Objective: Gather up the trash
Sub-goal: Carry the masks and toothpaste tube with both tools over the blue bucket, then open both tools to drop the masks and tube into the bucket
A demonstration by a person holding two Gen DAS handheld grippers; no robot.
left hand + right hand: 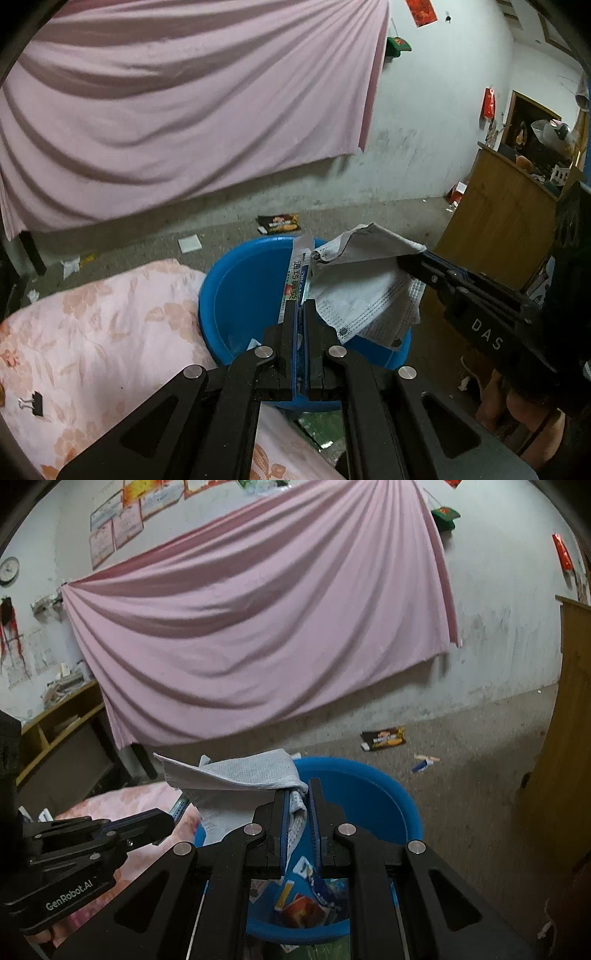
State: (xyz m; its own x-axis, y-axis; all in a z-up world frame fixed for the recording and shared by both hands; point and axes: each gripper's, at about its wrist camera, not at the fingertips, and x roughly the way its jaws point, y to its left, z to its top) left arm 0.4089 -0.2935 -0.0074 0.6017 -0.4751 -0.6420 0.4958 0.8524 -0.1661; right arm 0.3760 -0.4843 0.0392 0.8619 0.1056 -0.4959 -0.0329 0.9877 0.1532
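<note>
A crumpled white face mask (pixel 255 775) is hanging over the blue basin (pixel 373 797), its long axis running sideways across the near rim, one pointed corner sticking out to the left of the right gripper (pixel 297 805). That gripper is angling down toward the basin with its jaws only a sliver apart, pinching a fold of the mask between the blue pads (pixel 284 823). Just left of it, the left gripper (pixel 302 314) is also tilting downward, jaws fully closed on a narrow printed packet (pixel 295 280) that is pointing up and away from its fingertips, standing nearly upright over the basin. Below the right gripper, colourful wrappers (pixel 306 901) are lying in the basin. A floral quilt (pixel 92 332) is lying left of both, and a dark snack wrapper (pixel 384 738) is lying on the floor beyond.
</note>
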